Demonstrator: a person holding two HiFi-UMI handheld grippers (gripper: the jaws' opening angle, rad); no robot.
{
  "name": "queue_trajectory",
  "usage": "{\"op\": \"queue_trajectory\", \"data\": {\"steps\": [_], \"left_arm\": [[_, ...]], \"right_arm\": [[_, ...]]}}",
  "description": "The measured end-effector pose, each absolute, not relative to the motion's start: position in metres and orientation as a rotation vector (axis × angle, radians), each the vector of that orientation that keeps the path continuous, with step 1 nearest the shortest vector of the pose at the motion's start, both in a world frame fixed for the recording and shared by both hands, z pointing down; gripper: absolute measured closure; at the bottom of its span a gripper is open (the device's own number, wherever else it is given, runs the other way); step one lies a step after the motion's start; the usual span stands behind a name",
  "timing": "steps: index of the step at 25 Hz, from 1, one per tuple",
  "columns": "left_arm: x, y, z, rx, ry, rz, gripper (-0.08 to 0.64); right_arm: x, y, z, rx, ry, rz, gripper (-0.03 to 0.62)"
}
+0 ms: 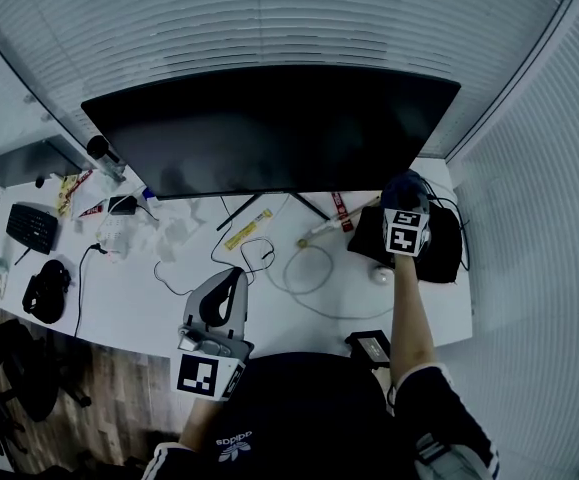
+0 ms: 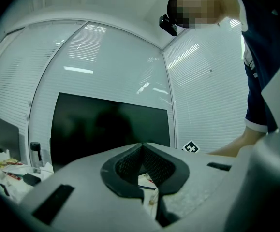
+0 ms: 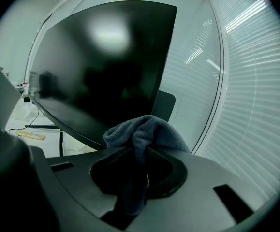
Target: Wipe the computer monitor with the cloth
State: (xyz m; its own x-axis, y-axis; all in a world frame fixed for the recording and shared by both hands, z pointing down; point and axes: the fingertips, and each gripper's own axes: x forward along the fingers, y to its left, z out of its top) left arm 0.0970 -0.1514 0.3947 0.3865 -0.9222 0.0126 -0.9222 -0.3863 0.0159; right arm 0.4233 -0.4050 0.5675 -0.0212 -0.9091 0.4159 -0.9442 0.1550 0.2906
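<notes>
The wide black monitor (image 1: pixel 269 128) stands switched off at the back of the white desk (image 1: pixel 299 303); it also fills the right gripper view as the monitor (image 3: pixel 101 66). My right gripper (image 1: pixel 401 196) is just below the screen's lower right corner, shut on a dark blue-grey cloth (image 3: pixel 147 132) that bunches up above the jaws. That cloth (image 1: pixel 403 184) sits close to the screen edge; whether it touches is unclear. My left gripper (image 1: pixel 231 280) hangs low over the desk's near edge, shut with nothing in it, pointing at the monitor (image 2: pixel 106 124).
A black pouch (image 1: pixel 439 248) lies under the right gripper. Loose cables (image 1: pixel 309 268), a yellow strip (image 1: pixel 247 230) and crumpled tissue (image 1: pixel 174 230) lie beneath the monitor. A keyboard (image 1: pixel 31 226), a black mouse-like item (image 1: pixel 47 290) and a second screen (image 1: pixel 24 158) are at the left.
</notes>
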Motion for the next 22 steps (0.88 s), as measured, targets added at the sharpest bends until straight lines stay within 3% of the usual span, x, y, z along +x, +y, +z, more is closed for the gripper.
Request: {"op": "queue_trajectory", "data": {"steps": [22], "left_arm": [[0.012, -0.157, 0.403, 2.576, -1.713, -0.003, 0.555]], "right_arm": [[0.329, -0.388, 0.565, 1.81, -1.994, 0.173, 0.546]]}}
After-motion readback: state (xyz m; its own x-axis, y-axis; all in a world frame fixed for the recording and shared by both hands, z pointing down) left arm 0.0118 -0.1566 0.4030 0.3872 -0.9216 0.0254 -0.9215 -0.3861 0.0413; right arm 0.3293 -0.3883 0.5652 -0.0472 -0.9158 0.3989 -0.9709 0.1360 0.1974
